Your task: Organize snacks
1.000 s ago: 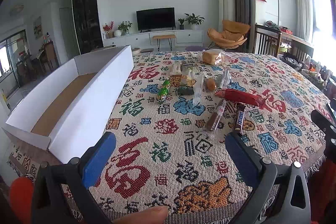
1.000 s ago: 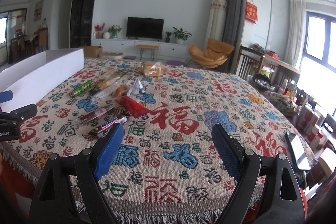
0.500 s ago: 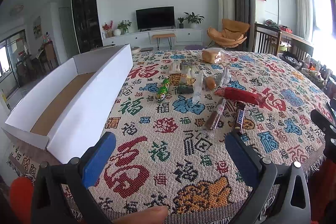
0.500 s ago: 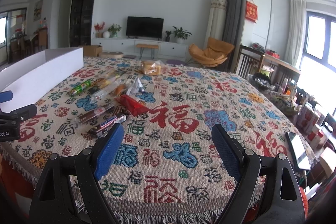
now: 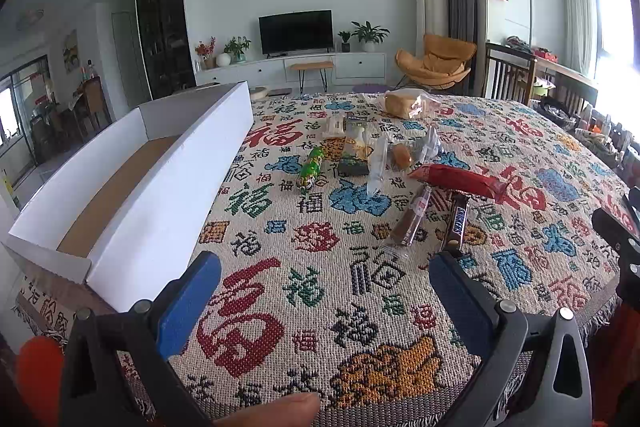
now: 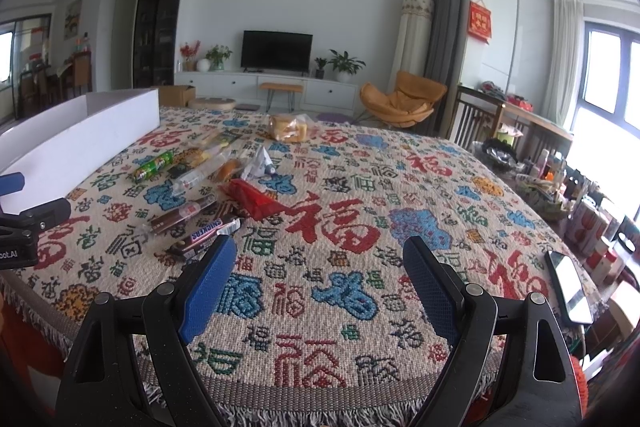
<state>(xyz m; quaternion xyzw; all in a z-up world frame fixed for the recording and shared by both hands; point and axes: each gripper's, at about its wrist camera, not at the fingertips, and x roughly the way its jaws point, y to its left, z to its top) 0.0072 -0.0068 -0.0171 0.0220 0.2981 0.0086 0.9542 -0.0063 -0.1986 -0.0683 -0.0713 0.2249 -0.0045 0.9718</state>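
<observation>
With both my left gripper [image 5: 324, 279] and right gripper [image 6: 316, 263] spread wide and empty, the Snickers bar [image 6: 204, 233] just ahead could skid on the woven cloth [image 6: 360, 307] if I pinch shallow.

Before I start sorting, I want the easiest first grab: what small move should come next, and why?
Probably ease the right hand-held gripper forward and left toward the Snickers bar. It is the nearest snack, lies clear of the others, both grippers are open and hold nothing, and the box holds nothing yet.
</observation>
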